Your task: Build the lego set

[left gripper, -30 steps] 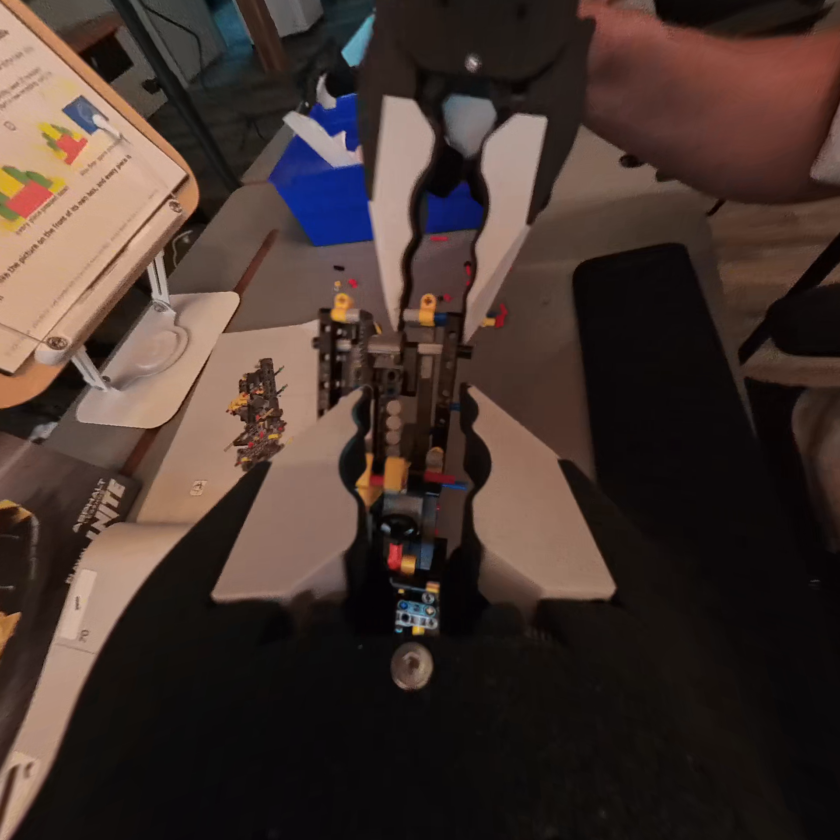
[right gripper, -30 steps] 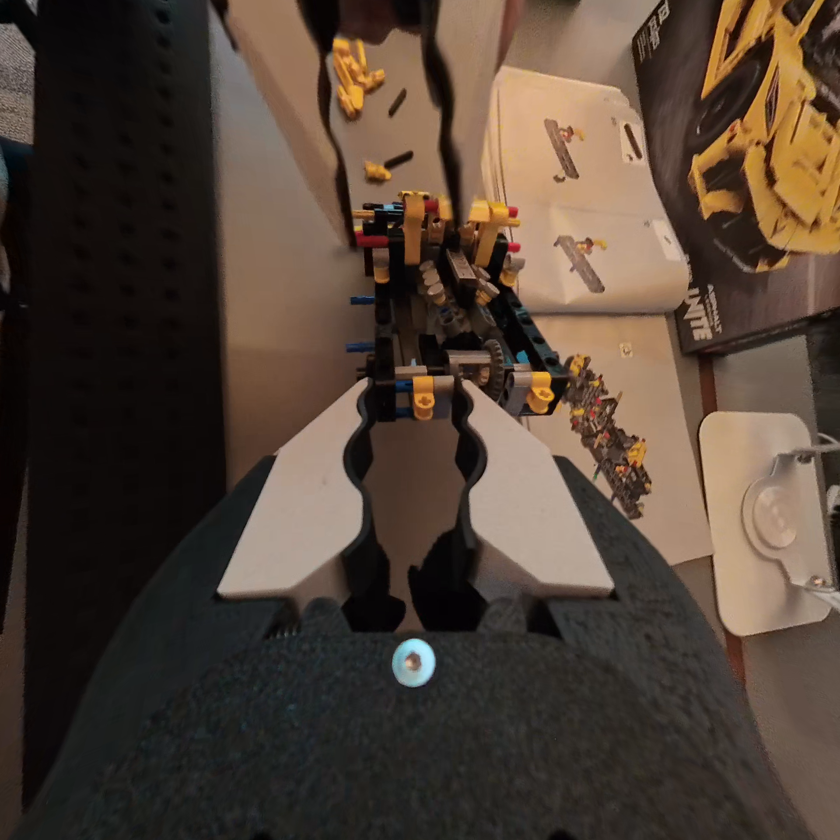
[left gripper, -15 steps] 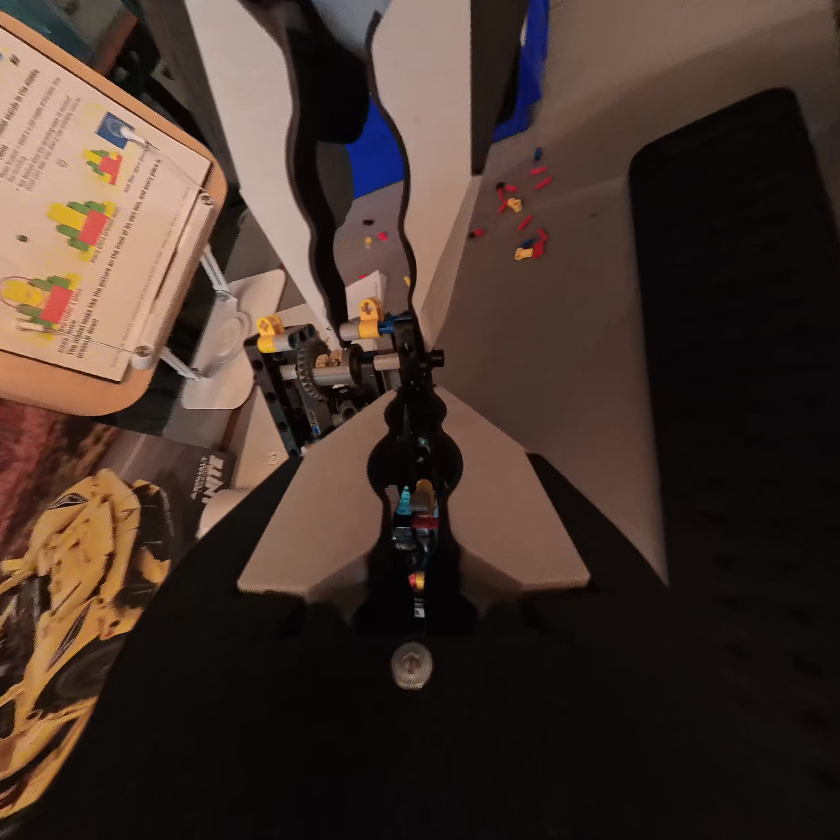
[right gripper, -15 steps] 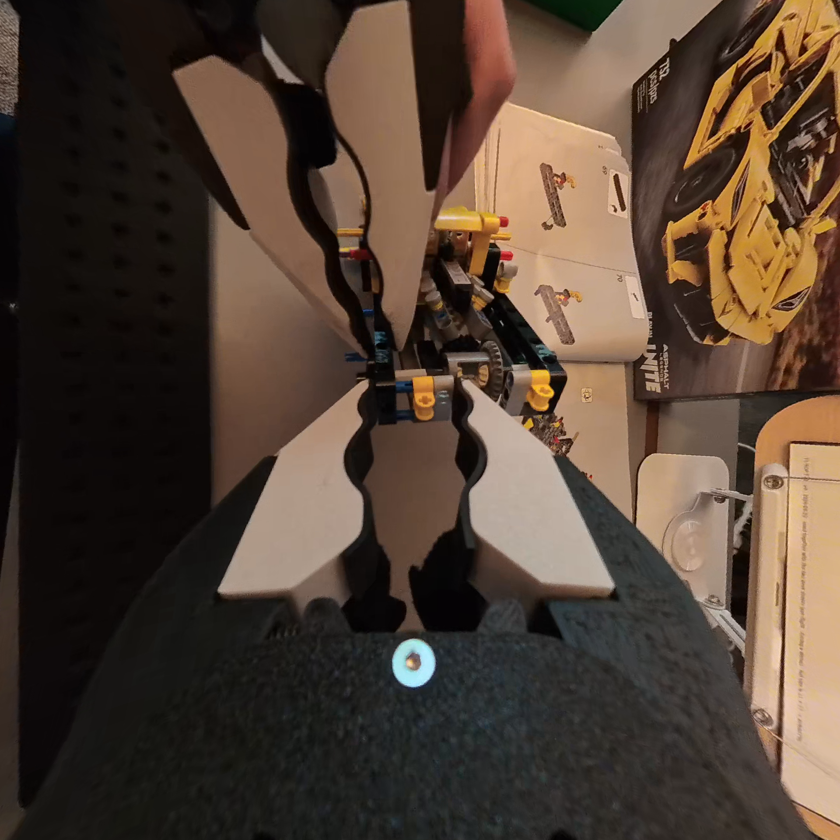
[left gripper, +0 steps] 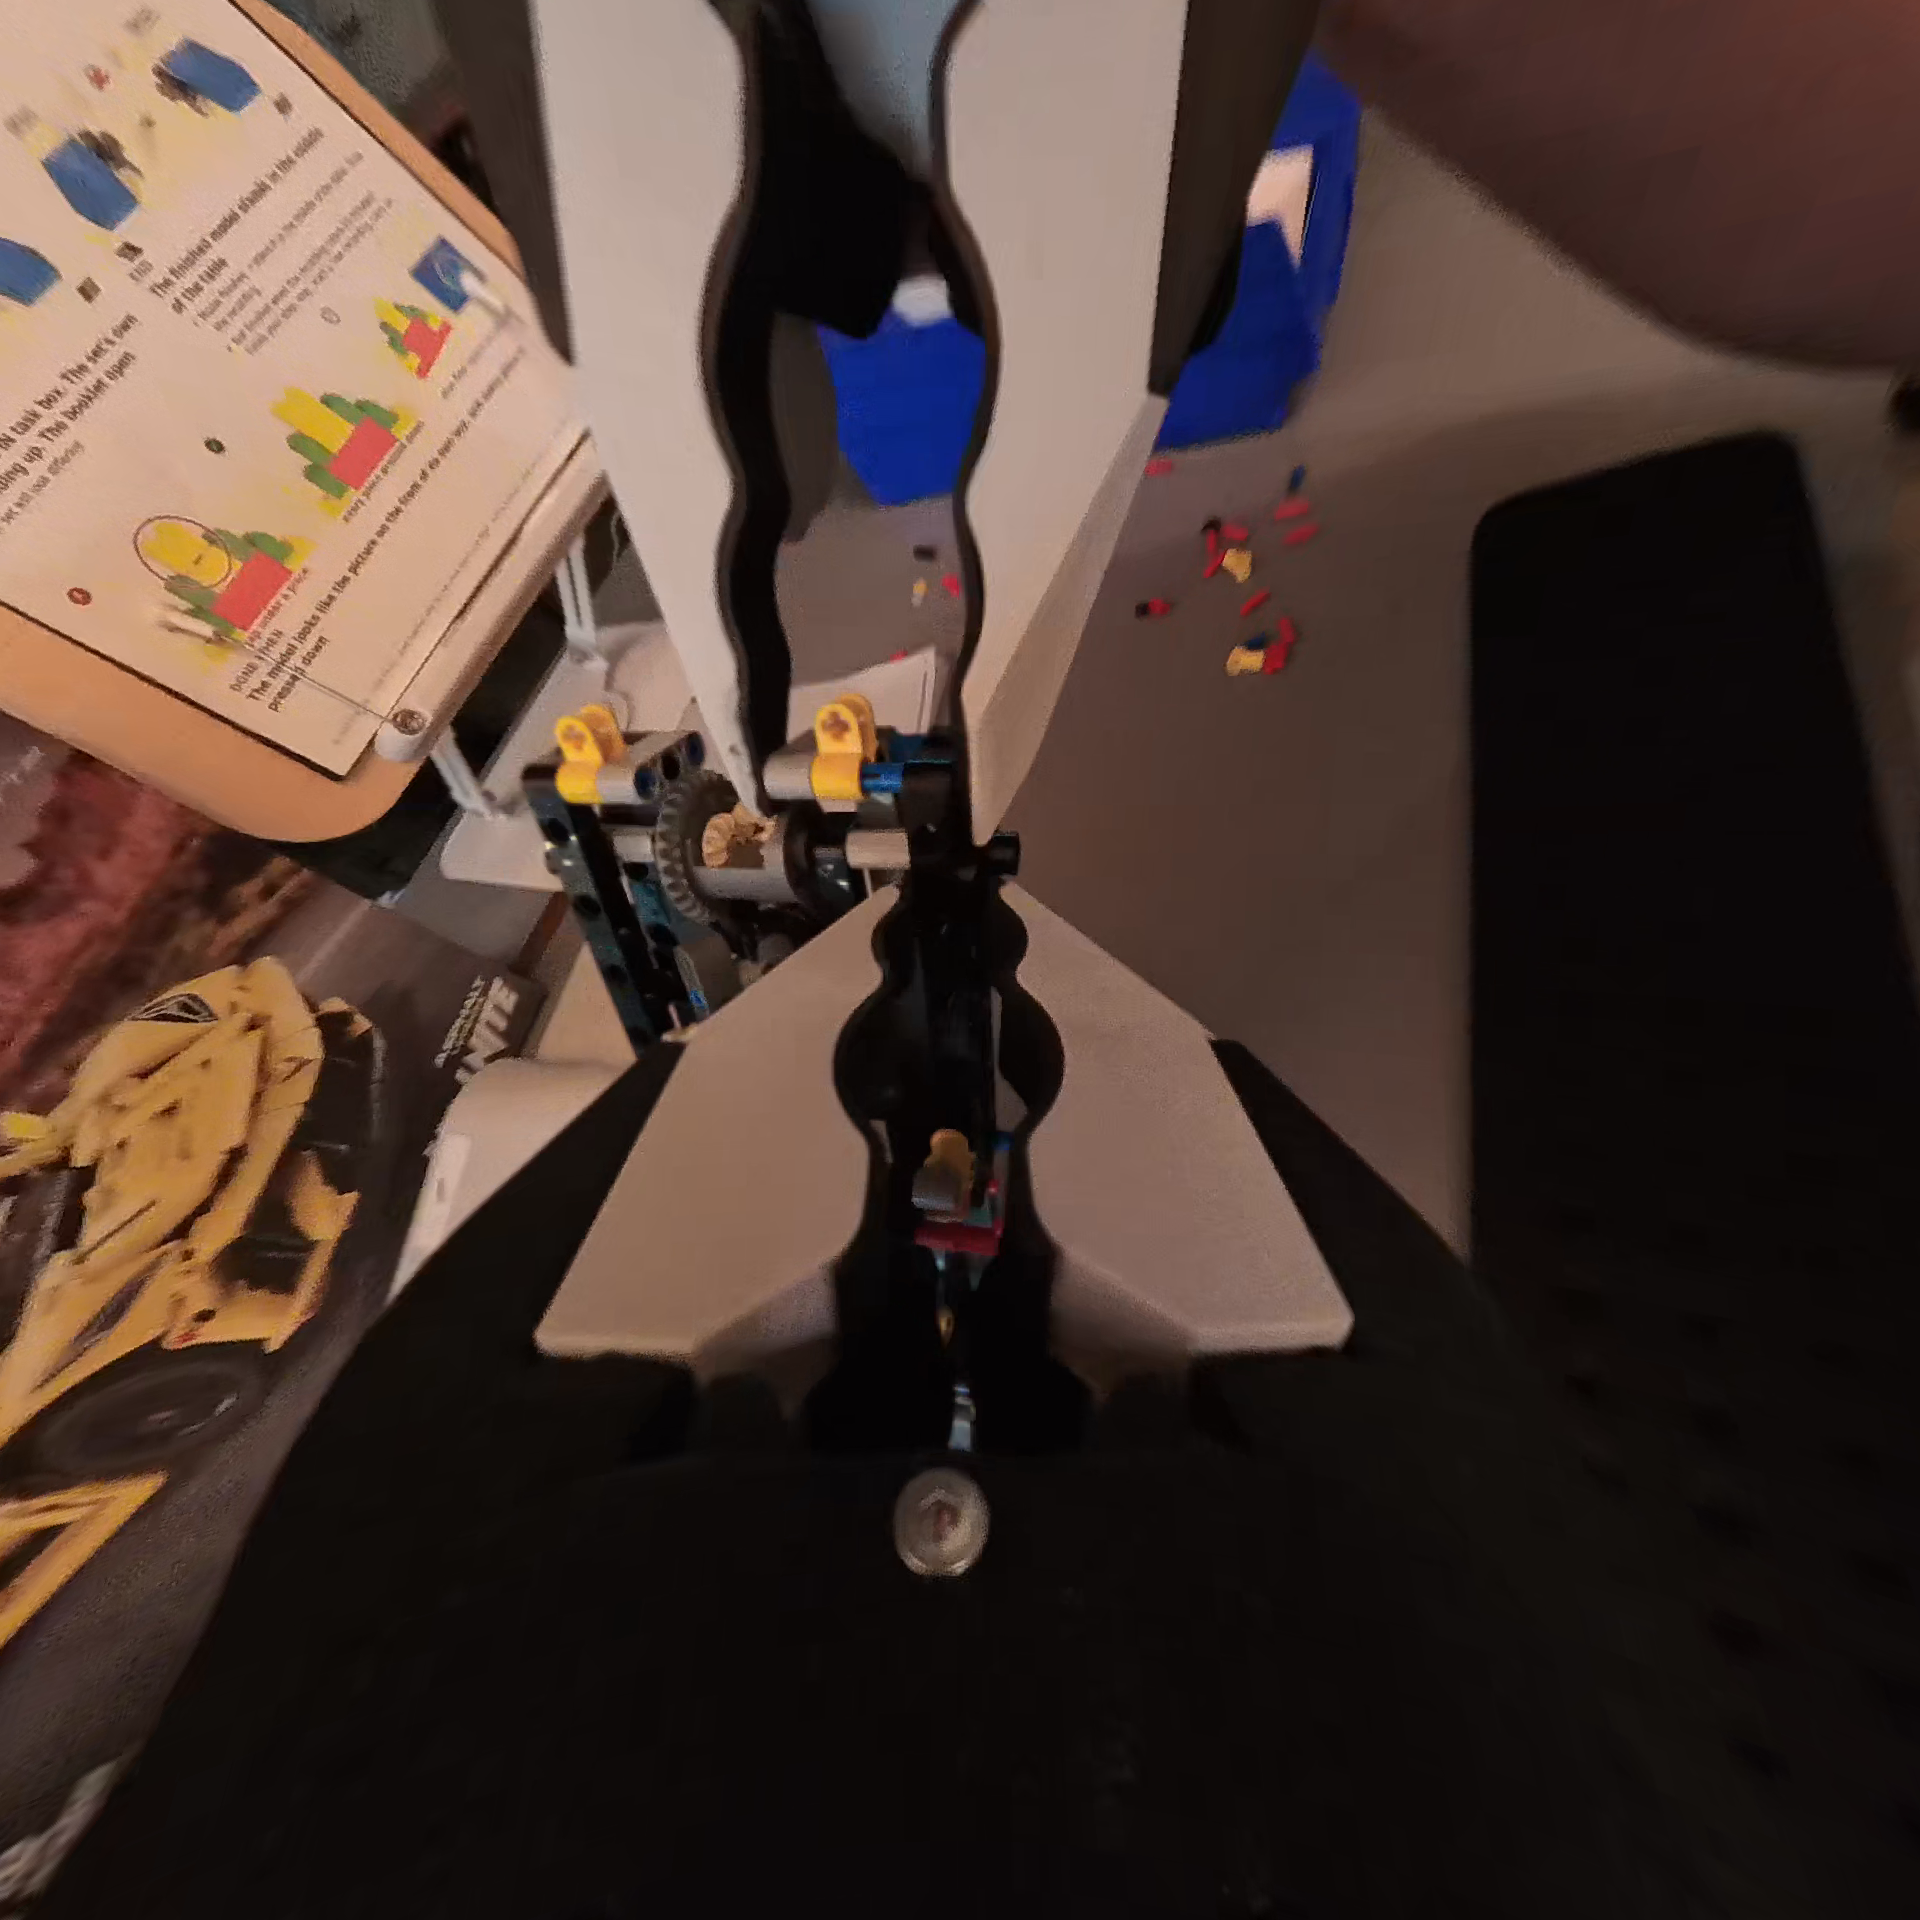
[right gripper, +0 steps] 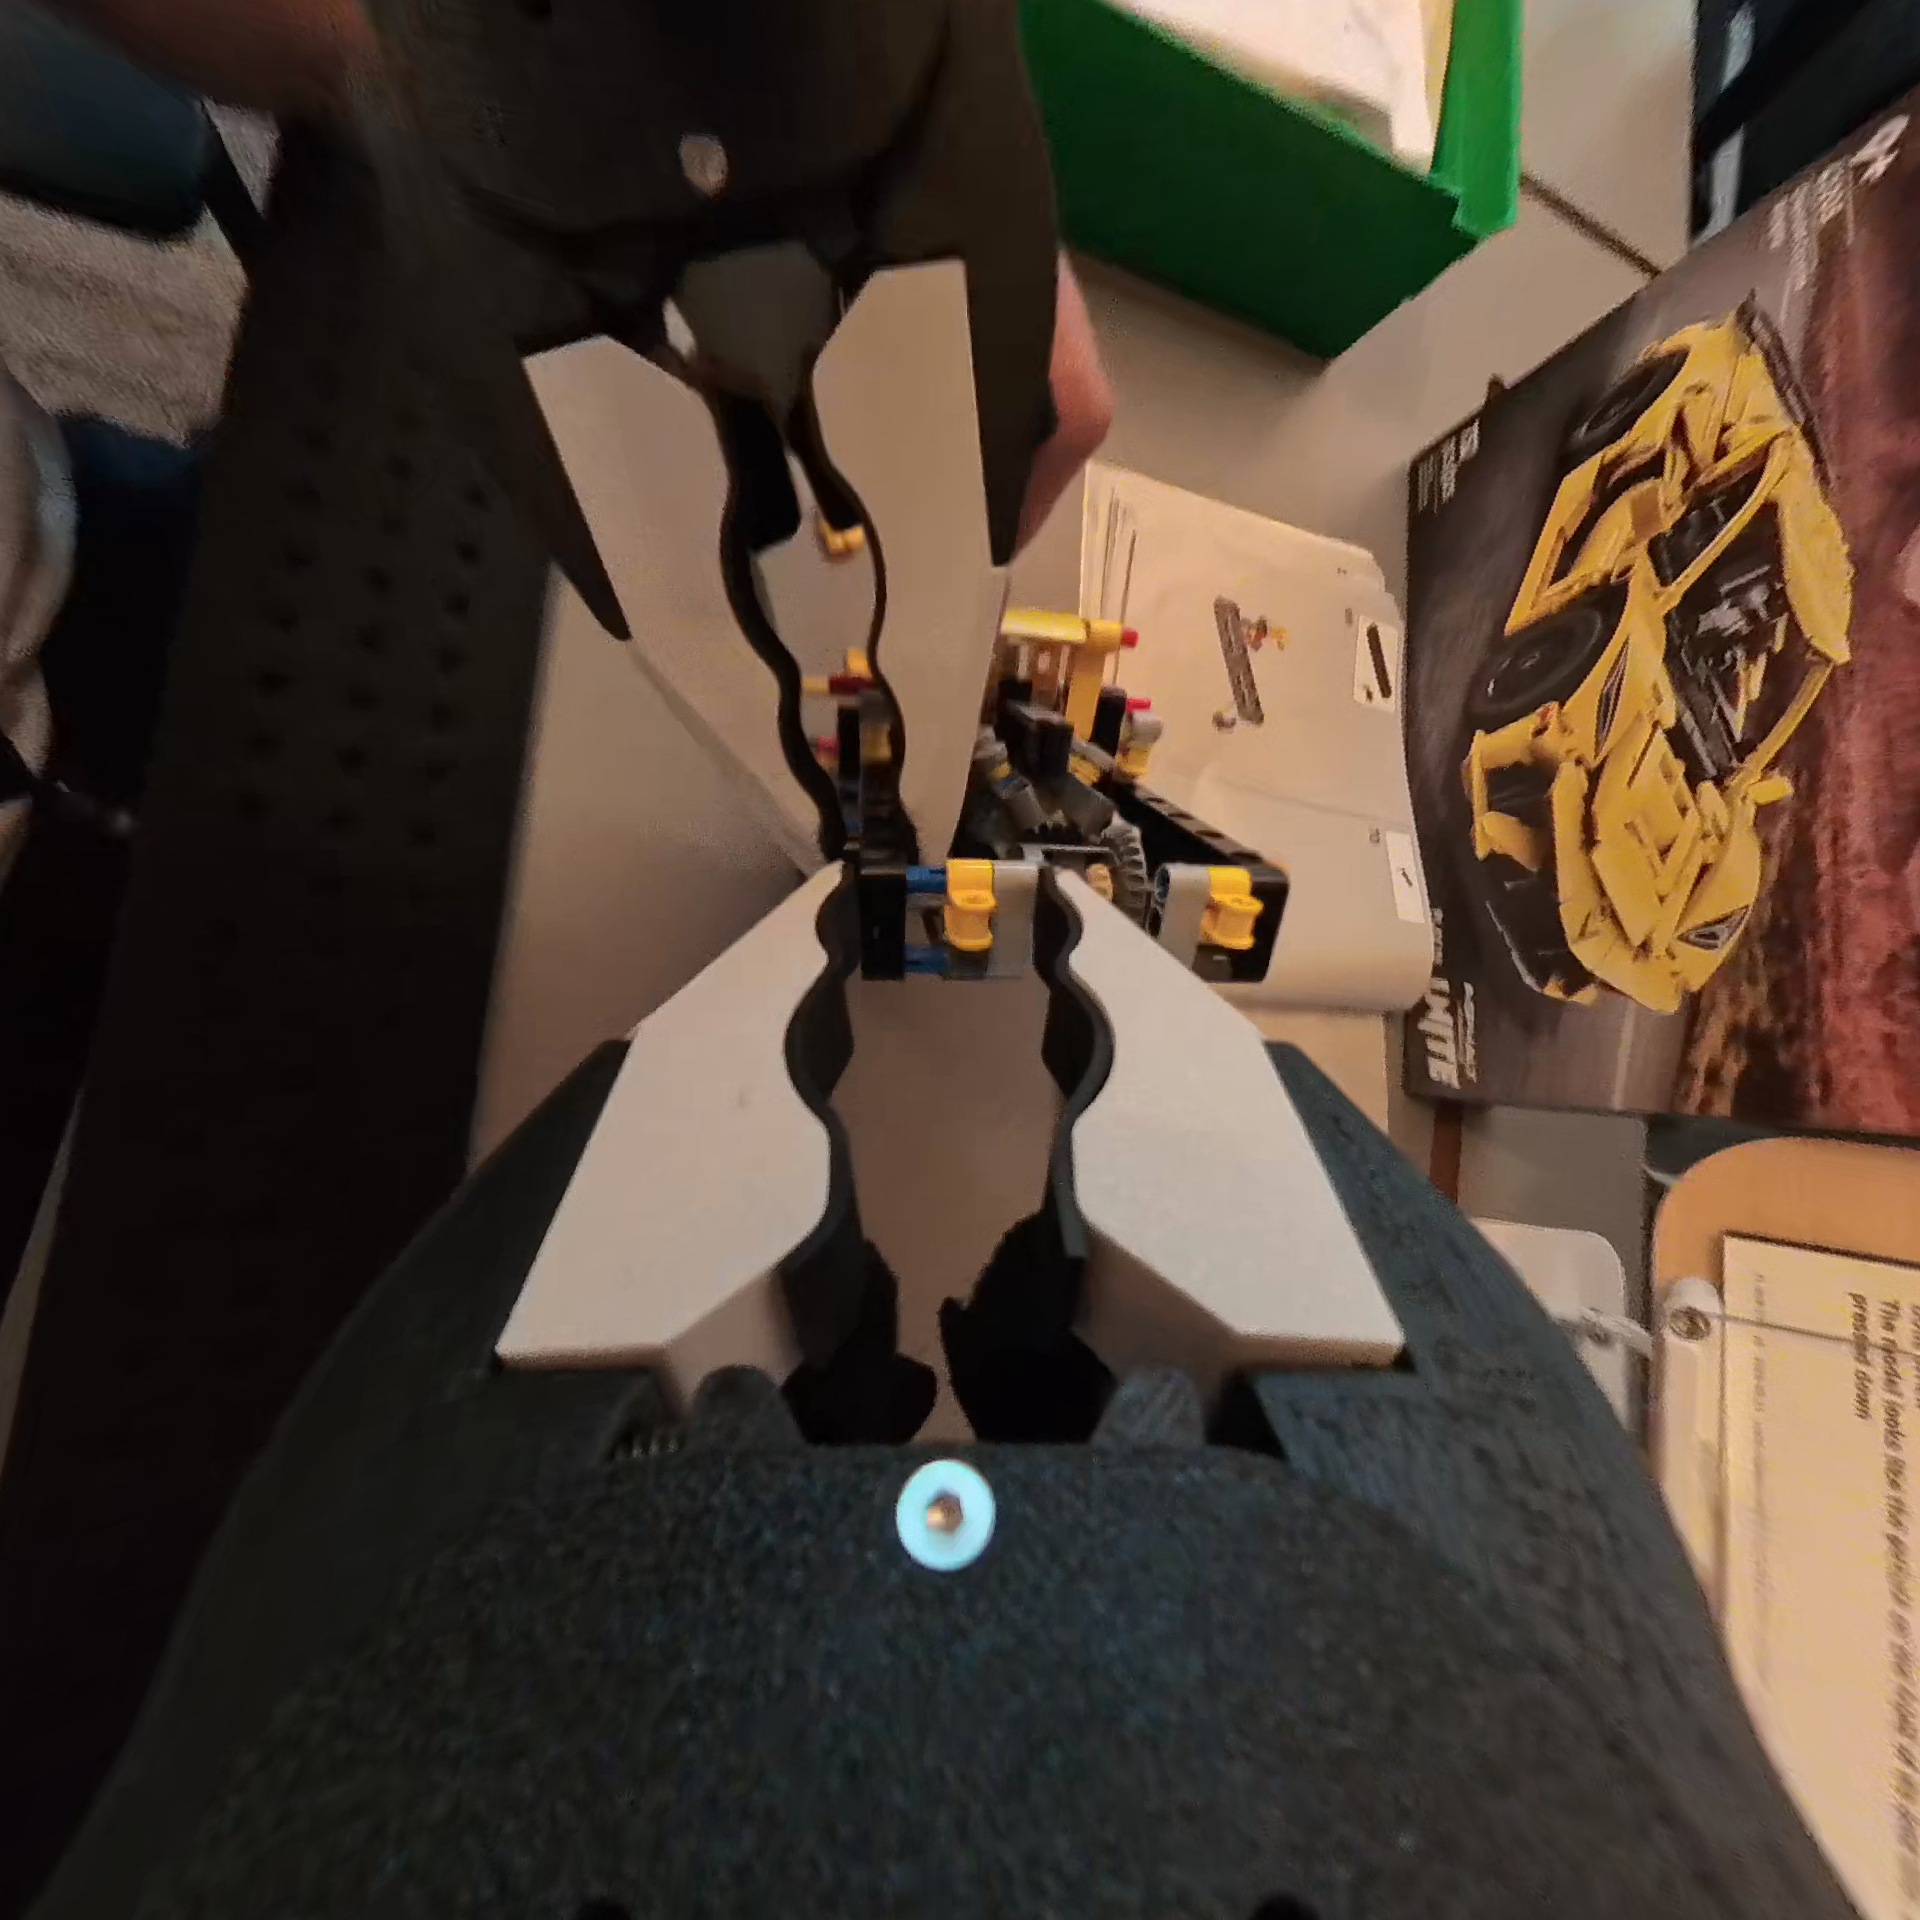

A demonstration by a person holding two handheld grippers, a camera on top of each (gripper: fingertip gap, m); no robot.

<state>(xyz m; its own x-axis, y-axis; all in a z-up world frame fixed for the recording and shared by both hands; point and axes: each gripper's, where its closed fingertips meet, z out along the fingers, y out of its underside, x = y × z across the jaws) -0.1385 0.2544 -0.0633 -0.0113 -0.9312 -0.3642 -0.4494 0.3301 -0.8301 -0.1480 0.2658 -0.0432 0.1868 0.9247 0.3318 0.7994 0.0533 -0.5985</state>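
Right tongs [right gripper: 940, 914] gripping near end of the lego assembly [right gripper: 1049, 831], jaws closing on a grey block with a yellow connector, blue pins showing. Left tongs [right gripper: 894, 831] reaching in from the far side, pinching the black side beam of the same build. Open instruction booklet [right gripper: 1278, 665] lying on the worktop [right gripper: 644, 935] behind the assembly; set box [right gripper: 1662, 675] picturing a yellow car sitting just beside it; green bin [right gripper: 1247, 177] standing farther back

Lego chassis [left gripper: 940, 1049] largely hidden between fingers [left gripper: 727, 1132]; instruction sheet [left gripper: 208, 395] blurred.
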